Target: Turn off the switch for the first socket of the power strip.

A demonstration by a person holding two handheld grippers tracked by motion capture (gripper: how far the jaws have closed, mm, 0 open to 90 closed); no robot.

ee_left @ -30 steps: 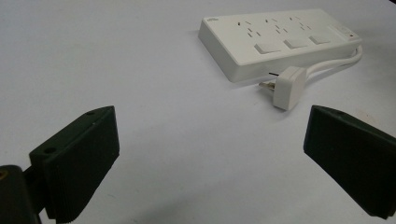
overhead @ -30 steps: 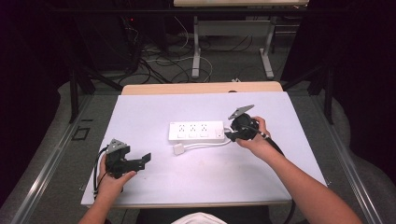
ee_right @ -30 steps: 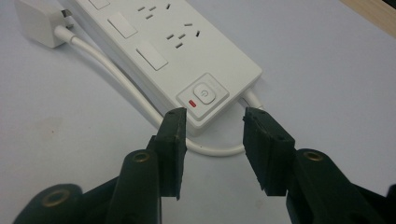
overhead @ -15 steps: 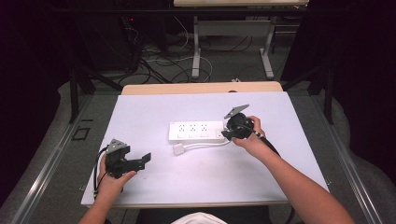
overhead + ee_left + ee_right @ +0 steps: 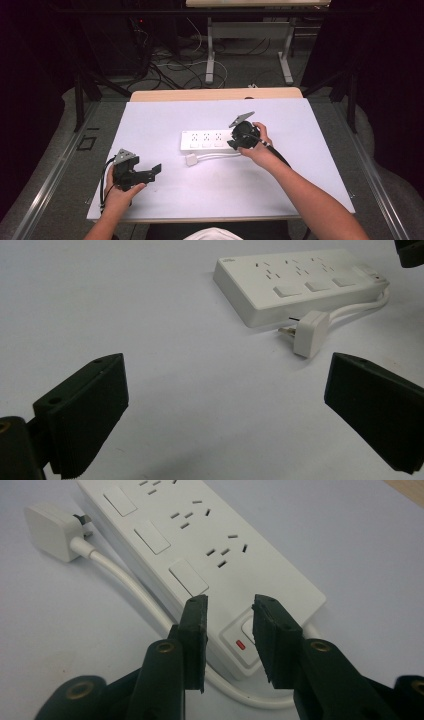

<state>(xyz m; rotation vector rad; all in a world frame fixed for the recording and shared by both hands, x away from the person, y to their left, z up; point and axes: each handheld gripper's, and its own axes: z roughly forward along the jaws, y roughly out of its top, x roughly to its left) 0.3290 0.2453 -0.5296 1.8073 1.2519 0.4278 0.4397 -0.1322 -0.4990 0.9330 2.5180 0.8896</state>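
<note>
Strip (image 5: 206, 140), white, three sockets with a switch beside each, lying flat mid-table (image 5: 150, 120); long axis runs left to right across the high view. Master switch (image 5: 245, 632) with red lamp sits at the strip's right end. Cord (image 5: 220, 156) leaves that end, loops back along the near side, and ends in a plug (image 5: 191, 160) lying loose just beside the strip's near left corner.

Right gripper (image 5: 229, 630): poised over the strip's right end, pointing along its length; jaws narrow, have just been closing, one to each side of the master switch, nothing clamped between them; contact with the strip cannot be told.

Left gripper (image 5: 150, 171): well apart at the table's near left, aimed toward the strip, jaws wide, empty.

Nearer hand: right, by far. Judged next move: small descent onto the switch end.
</note>
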